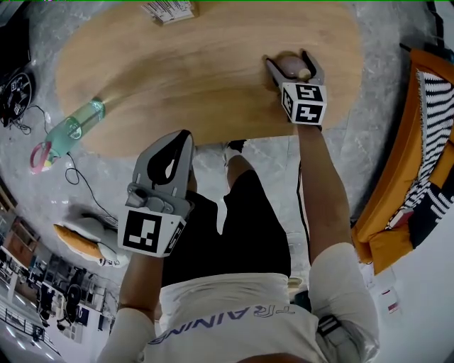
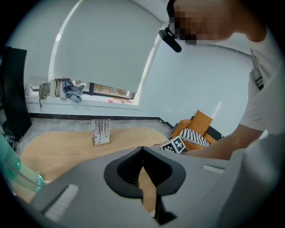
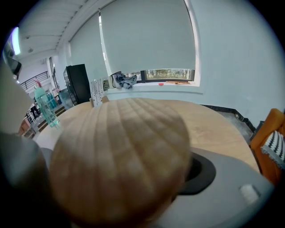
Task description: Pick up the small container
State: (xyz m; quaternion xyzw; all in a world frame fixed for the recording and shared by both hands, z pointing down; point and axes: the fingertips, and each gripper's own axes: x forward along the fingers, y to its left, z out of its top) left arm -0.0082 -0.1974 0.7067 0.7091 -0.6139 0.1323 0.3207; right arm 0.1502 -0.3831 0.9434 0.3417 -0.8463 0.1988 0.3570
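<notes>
Holding: the right gripper has its jaws spread wide and pressed against both sides of the small container.
Container look: rounded and dome-like in a tan wood colour, with ribs fanning out like a scallop shell. It fills most of the right gripper view.
Container place: at the near edge of the bench, toward its right end. Whether it rests on the bench or is lifted cannot be told.
Left gripper: jaw tips together with nothing between them, held just off the bench's near edge.
Bottle: green, translucent, upright by the bench's left edge.
Striped box: at the far edge.
</notes>
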